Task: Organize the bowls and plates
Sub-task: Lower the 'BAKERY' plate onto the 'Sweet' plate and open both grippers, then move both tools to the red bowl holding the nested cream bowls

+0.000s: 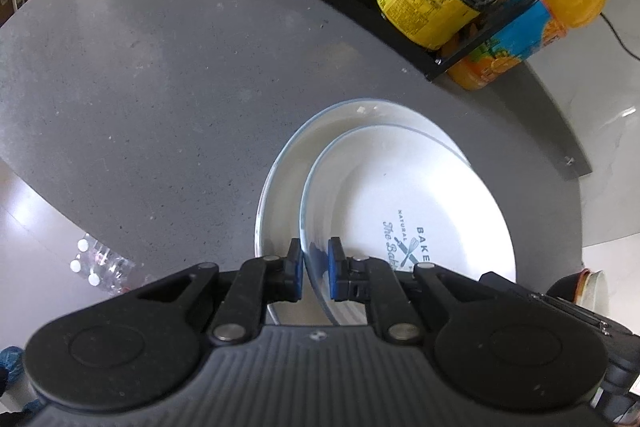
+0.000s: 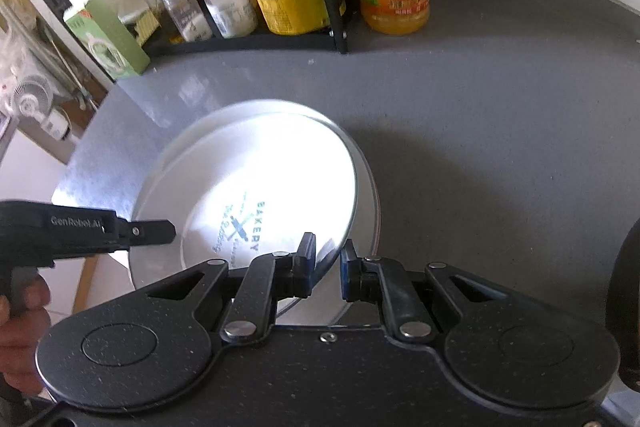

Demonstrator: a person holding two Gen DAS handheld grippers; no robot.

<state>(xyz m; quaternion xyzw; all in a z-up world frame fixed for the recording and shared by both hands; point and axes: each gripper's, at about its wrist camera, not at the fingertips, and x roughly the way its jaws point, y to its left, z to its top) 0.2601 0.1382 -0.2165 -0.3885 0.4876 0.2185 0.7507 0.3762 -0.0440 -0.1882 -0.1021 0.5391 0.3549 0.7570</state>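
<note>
Plates: top plate tilted over lower plate; L gripper & R gripper both clamp top plate's rim.

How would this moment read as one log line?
left gripper: fingers around top plate rim | right gripper: same | bottom plate: on table

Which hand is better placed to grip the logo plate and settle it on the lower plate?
Left, probably. The left tongs straddle the logo plate rim centrally, pads close on both sides. The right tongs also straddle it, but the rim sits off-centre.
</note>
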